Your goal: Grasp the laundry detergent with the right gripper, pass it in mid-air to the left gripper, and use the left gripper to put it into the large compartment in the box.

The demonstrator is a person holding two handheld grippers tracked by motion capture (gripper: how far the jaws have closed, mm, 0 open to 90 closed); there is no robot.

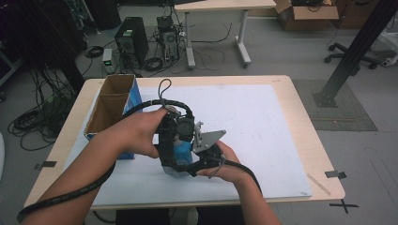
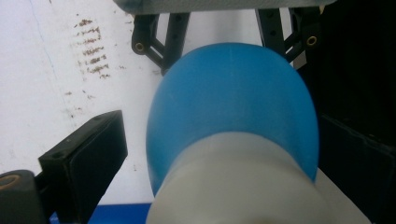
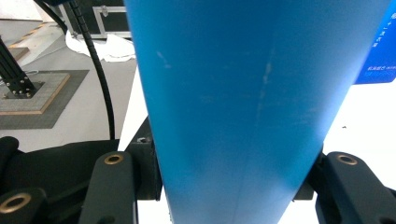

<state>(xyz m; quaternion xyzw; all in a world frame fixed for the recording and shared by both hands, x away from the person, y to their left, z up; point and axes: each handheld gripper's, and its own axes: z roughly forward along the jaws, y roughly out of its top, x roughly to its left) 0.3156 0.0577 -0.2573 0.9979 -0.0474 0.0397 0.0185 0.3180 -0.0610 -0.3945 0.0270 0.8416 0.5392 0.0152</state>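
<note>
Table [image 1: 300, 140]: light wood top under a white sheet, with both hands at its near middle.
Cardboard box [image 1: 112, 101]: open, blue-sided, standing at the table's left part, just beside the left hand [image 1: 141, 131].
Blue bottle [image 2: 233, 116]: blue body with a white end, held above the sheet between the two hands; in the high view a little blue shows among the black gripper parts.
Left gripper [image 2: 219, 154]: jaws spread either side of the bottle's white end; contact cannot be told.
Right gripper [image 3: 233, 186]: jaws pressed against both sides of the blue body, pinching it.
</note>
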